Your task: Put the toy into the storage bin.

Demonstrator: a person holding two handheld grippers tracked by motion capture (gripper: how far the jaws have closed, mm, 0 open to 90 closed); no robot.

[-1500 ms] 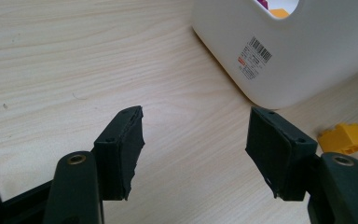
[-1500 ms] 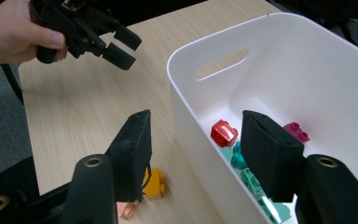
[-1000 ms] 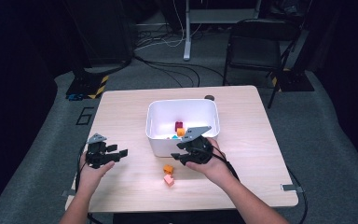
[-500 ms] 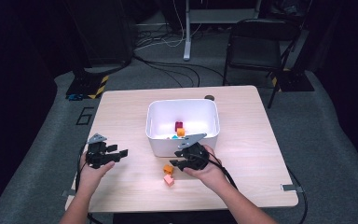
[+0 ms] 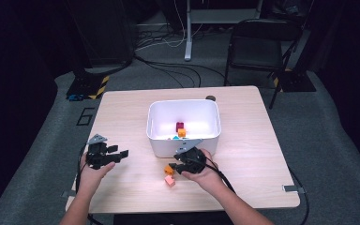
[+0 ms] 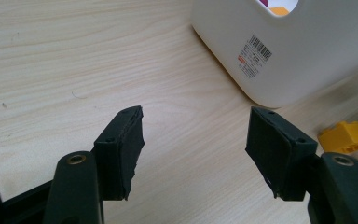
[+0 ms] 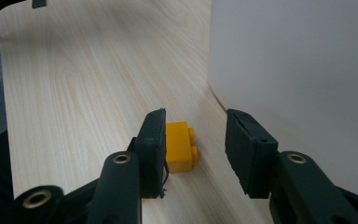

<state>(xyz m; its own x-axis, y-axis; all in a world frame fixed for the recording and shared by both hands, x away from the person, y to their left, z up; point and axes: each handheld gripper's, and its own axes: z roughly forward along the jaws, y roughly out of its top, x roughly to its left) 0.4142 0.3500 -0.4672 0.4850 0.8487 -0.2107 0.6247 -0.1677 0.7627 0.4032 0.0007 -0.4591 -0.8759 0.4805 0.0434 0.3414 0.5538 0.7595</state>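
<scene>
Straddling the yellow brick (image 7: 181,147), right tongs (image 7: 195,148) skirt the bin wall (image 7: 298,84).

The bin (image 5: 183,140) sits at the centre of the table (image 5: 122,112) in the high view, with small blocks (image 5: 180,129) inside. Just below it lie two more blocks (image 5: 169,174), between the left gripper (image 5: 120,153) at lower left and the right gripper (image 5: 174,167).

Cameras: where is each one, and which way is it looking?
High view: above the table's near side, looking forward and down at the white bin; forearms, left gripper and right gripper show.
Left gripper view: on the left gripper, looking over the wooden table; own jaws show.
Right gripper view: on the right gripper; own jaws show.
Shared: all show the orange brick.
</scene>
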